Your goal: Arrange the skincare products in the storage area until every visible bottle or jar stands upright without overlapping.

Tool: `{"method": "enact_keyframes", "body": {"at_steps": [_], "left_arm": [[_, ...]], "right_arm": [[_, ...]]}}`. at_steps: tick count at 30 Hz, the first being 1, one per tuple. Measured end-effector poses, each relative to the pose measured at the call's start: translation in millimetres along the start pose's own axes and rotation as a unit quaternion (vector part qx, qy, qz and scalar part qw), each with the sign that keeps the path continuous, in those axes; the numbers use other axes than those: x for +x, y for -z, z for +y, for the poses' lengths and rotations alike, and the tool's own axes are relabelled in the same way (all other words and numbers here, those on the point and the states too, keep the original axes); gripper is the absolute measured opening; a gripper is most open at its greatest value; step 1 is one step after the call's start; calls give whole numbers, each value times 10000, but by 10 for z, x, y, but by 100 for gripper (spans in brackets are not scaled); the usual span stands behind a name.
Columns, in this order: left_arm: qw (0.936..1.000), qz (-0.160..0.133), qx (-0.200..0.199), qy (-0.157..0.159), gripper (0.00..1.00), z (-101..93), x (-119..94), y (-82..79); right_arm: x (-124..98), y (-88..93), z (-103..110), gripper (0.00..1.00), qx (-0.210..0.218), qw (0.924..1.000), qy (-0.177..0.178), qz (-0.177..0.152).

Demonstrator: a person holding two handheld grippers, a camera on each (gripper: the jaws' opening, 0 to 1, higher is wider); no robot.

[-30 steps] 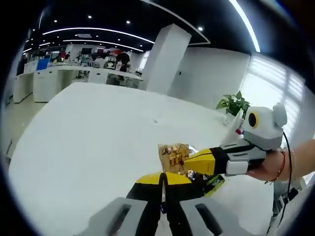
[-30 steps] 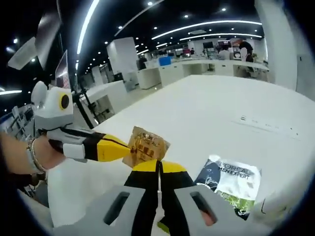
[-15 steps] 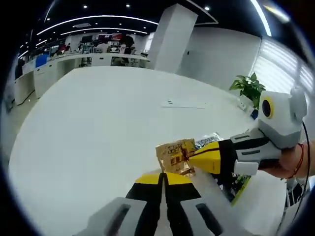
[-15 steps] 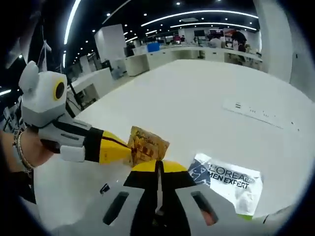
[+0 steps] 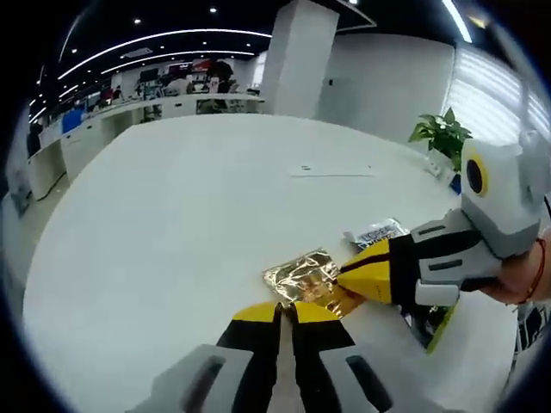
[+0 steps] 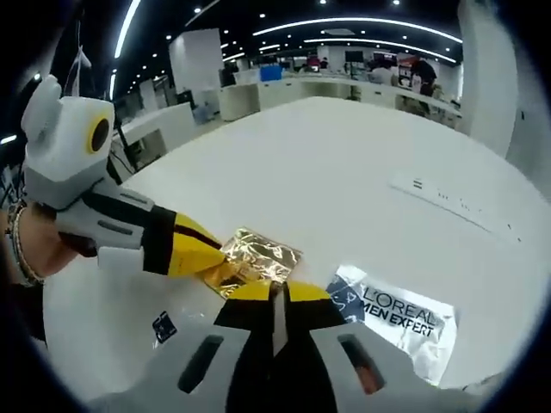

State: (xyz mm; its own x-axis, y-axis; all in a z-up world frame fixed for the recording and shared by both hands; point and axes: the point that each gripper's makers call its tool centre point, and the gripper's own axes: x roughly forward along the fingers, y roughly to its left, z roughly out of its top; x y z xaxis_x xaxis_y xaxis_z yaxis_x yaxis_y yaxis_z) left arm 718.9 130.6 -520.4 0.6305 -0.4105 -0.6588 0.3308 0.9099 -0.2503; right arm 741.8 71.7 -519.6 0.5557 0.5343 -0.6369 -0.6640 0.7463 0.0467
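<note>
Nearest to us in the left gripper view, the left gripper has its yellow-tipped jaws pressed together on the near edge of a gold foil sachet, which lies almost flat on the white table. From the right side of that view the right gripper comes in, its yellow tips closed on the opposite edge of the same sachet, so both grippers are grasping it at once. In the right gripper view we see the same thing mirrored: the right gripper pinches the gold foil sachet and the left gripper bites its left edge. Just beside the sachet lies a flat L'Oreal Men Expert packet, apart from it; in the left gripper view it lies a little behind the right gripper. Farther away the table is wide and bare up to its rounded far edge, with one small label strip on it. Beyond stand a potted plant and a white pillar.
</note>
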Motion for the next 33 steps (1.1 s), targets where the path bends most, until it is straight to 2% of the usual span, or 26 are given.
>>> {"method": "enact_keyframes", "body": {"at_steps": [2,3,4,7,8,9,10,12,14,15,16,17,20,23,24,25,28,29,31,33], "left_arm": [[10000,-5,-30,-85,6,28,2,-9],[9999,-15,8,-159,10,51,-6,-22],[9988,-232,186,-378,18,122,-39,-121],[9965,-559,338,-520,31,160,-140,-299],[9955,-696,394,-508,32,152,-220,-392],[9938,-889,373,-552,33,157,-325,-498],[9930,-970,365,-561,33,157,-366,-539],[9894,-1313,223,-575,34,129,-582,-701],[9812,-1799,278,-638,35,75,-909,-877],[9748,-2083,385,-693,35,46,-1083,-947],[9720,-2201,413,-717,35,36,-1157,-968],[9660,-2428,452,-762,35,10,-1333,-1004],[9483,-3044,326,-831,35,-28,-1768,-995],[9356,-3412,321,-852,36,-62,-2043,-945],[9238,-3659,557,-976,38,-72,-2224,-891],[9172,-3784,648,-1062,39,-73,-2331,-822],[9162,-3800,699,-1061,40,-81,-2441,-669],[9120,-3874,751,-1120,41,-66,-2534,-534],[9100,-3917,739,-1139,45,-60,-2601,-426],[9057,-3984,808,-1202,47,-48,-2673,-330]], "right_arm": [[6,-7,-4,4,-101,9999,41,17],[3,-7,-10,5,-149,9999,64,51],[-11,-29,-23,7,-224,9996,149,58],[-88,-164,-22,10,-206,9995,151,-202],[-99,-187,-23,11,-209,9993,160,-247],[-142,-302,-21,11,-218,9982,167,-532],[-163,-326,-12,11,-194,9979,153,-591],[-263,-424,31,12,-246,9965,90,-799],[-433,-564,82,13,-346,9923,59,-1189],[-543,-612,131,15,-275,9900,-37,-1383],[-595,-637,160,16,-248,9884,-74,-1497],[-716,-684,212,16,-247,9843,-136,-1741],[-1031,-678,410,18,-353,9744,-341,-2193],[-1245,-635,538,20,-398,9694,-487,-2371],[-1402,-593,627,20,-544,9662,-588,-2452],[-1528,-562,674,20,-612,9636,-637,-2523],[-1721,-508,732,19,-504,9617,-763,-2585],[-1892,-528,765,20,-179,9562,-902,-2780],[-2119,-580,730,23,-58,9471,-888,-3083],[-2270,-574,654,24,-25,9450,-831,-3163]]}}
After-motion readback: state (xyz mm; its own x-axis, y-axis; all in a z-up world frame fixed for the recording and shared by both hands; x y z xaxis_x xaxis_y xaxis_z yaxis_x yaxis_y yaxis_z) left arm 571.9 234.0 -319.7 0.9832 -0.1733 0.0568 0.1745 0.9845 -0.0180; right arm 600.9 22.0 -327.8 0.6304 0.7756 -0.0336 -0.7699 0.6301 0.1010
